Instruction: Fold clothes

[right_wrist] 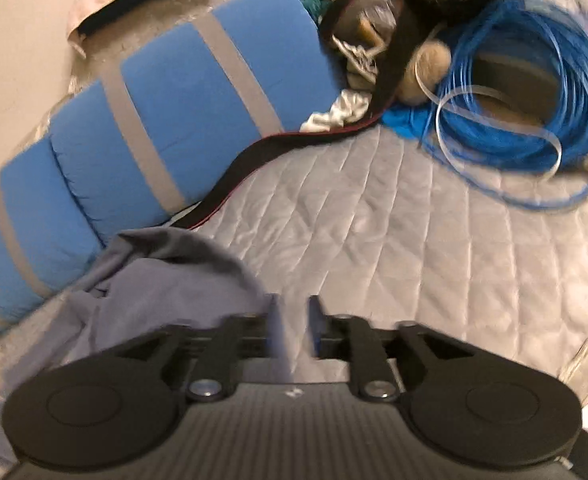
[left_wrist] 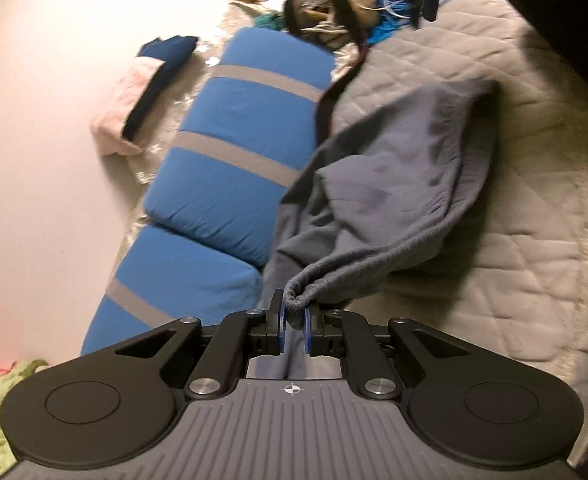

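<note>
A grey garment [left_wrist: 377, 196] lay bunched on the quilted bed [left_wrist: 533, 240] beside blue cushions [left_wrist: 238, 140], its thick hem pinched in the left gripper [left_wrist: 294, 320]; the right gripper [right_wrist: 294, 320], blurred, stood narrow, its hold unclear; the rolled hem could slip free

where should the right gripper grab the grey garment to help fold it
On the loose rounded edge of the grey garment, coming from the bare quilt side. That edge lies clear of the blue cushion, and the left gripper already pinches another thick hem.
</note>
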A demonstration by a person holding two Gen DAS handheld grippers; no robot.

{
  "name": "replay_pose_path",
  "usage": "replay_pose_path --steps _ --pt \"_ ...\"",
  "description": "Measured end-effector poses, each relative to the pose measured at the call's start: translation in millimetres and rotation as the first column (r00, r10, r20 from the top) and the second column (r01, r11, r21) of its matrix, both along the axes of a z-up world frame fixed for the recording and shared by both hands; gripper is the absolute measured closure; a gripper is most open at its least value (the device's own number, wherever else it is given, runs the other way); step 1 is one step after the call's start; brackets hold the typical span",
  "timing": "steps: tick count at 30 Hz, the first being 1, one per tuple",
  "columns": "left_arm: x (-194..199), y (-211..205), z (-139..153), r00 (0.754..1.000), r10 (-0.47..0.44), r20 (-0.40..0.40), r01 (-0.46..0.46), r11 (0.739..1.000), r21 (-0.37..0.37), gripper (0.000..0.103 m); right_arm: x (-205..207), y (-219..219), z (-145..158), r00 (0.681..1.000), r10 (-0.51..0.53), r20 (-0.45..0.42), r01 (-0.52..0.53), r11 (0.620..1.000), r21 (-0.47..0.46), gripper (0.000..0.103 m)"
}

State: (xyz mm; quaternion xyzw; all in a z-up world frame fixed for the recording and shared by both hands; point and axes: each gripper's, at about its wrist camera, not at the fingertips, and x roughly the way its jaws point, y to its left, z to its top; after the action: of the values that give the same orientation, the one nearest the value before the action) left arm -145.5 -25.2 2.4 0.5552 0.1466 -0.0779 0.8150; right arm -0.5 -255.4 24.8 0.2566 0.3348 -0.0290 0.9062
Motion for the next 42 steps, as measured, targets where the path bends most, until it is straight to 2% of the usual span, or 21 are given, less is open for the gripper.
replay_pose_path --steps 2,8,10,12,17,19,23,28,31,34,36,38,41,42 --pt "-2.4 -2.1 -2.5 1.000 -0.005 -0.002 0.005 1.000 0.014 0.095 -3.8 0.5 -6.1 1.000 0.018 -0.026 -0.016 0.997 0.071 0.039" --pt "-0.7 -4.4 0.5 1.000 0.005 0.006 -0.005 1.000 0.012 0.095 -15.1 2.2 -24.6 0.992 0.082 -0.095 -0.052 0.957 0.284 0.032" --pt "-0.4 -5.9 1.3 1.000 0.006 0.007 -0.006 1.000 0.014 0.095 -20.7 10.0 -34.6 0.987 0.120 -0.111 -0.070 0.923 0.379 0.030" --pt "-0.7 -7.4 1.5 1.000 0.005 0.008 -0.005 1.000 0.016 0.095 -24.6 19.0 -44.8 0.979 0.136 -0.152 -0.057 0.898 0.437 0.028" --pt "-0.7 -9.8 3.6 1.000 -0.001 0.011 0.001 1.000 0.021 0.095 -28.5 35.6 -74.8 0.966 0.134 -0.220 0.023 0.807 0.591 0.018" --pt "-0.2 -10.1 6.5 1.000 -0.003 0.011 0.003 1.000 0.015 0.095 -29.7 42.6 -80.7 0.963 0.106 -0.247 0.064 0.802 0.593 0.017" --pt "0.5 -10.9 12.6 1.000 -0.015 0.009 0.015 1.000 0.003 0.095 -31.8 54.9 -81.1 0.978 0.054 -0.203 0.089 0.769 0.633 0.008" --pt "1.9 -12.3 18.4 0.999 -0.033 0.010 0.033 0.999 -0.003 0.095 -26.1 61.0 -92.4 0.979 -0.052 -0.199 0.178 0.705 0.687 0.005" --pt "0.9 -12.5 19.3 0.999 -0.047 0.006 0.047 0.999 0.002 0.095 -24.5 59.3 -86.9 0.976 -0.113 -0.185 0.210 0.704 0.679 0.009" --pt "-2.6 -13.0 19.9 0.998 -0.067 0.000 0.067 0.998 0.011 0.095 -30.4 51.5 -70.7 0.978 -0.163 -0.129 0.207 0.743 0.636 0.018" --pt "-4.9 -14.3 19.2 0.996 -0.084 -0.007 0.084 0.996 0.021 0.095 -33.8 45.2 -60.7 0.980 -0.178 -0.085 0.193 0.771 0.608 0.027" --pt "-6.6 -15.5 17.2 0.995 -0.098 -0.015 0.098 0.995 0.032 0.095 -33.4 42.2 -52.5 0.982 -0.181 -0.058 0.182 0.807 0.562 0.030" --pt "-10.1 -18.5 12.0 0.993 -0.116 -0.031 0.117 0.992 0.052 0.095 -24.3 40.0 -47.9 0.984 -0.161 -0.071 0.175 0.858 0.482 0.037" --pt "-11.7 -19.7 10.1 0.992 -0.120 -0.036 0.122 0.991 0.059 0.095 -21.0 39.0 -52.1 0.984 -0.153 -0.093 0.179 0.860 0.478 0.041"
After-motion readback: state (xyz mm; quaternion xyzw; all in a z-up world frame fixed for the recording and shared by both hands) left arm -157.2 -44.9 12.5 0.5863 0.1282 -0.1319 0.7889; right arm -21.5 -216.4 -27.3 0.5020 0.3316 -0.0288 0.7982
